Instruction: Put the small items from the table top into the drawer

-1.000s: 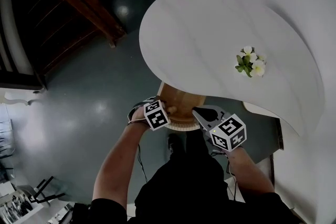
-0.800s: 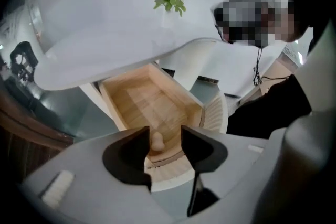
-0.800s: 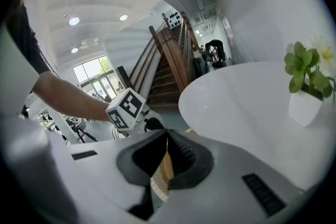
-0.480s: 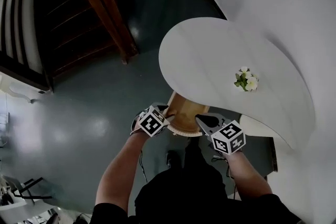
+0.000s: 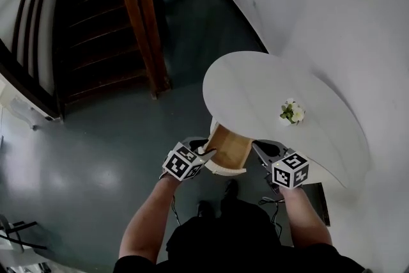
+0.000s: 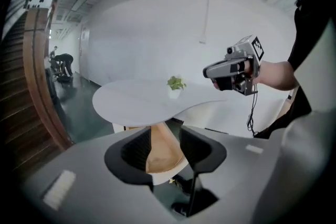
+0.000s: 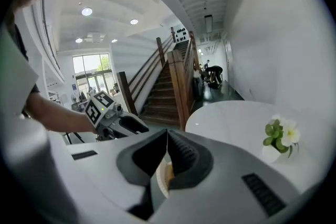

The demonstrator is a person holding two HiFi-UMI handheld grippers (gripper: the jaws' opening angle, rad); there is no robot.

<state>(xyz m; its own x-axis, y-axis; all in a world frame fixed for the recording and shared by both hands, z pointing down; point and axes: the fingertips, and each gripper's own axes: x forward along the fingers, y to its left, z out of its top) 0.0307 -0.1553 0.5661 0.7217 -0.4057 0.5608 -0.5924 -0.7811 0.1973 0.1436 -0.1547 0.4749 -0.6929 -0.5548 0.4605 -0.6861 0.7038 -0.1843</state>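
The person is standing right at the table, holding both arms forward and low so that the two tools are framing the pulled-out drawer (image 5: 223, 169) at its front. The left gripper (image 5: 203, 151) is sitting at the drawer's left front corner. Its jaws are standing apart, and the wooden inside of the drawer is showing in the gap between them, not clamped. The right gripper (image 5: 259, 147) is hanging just beside the drawer's right side. Its jaw tips are meeting, and only a sliver of the drawer's white front is showing through the gap lower down, so it is probably carrying nothing.

The drawer is jutting out from under the near edge of the white rounded table (image 5: 255, 73), open for loading. What shows of its wooden floor is looking bare. On the table top only a small flower pot (image 5: 291, 113) is standing, well beyond both tools and nearer the right one. No other small items are showing there, so the loading is either finished or not under way.

Farther off, a wooden staircase (image 5: 96, 29) is rising at the left, and people are crouching far down the corridor.
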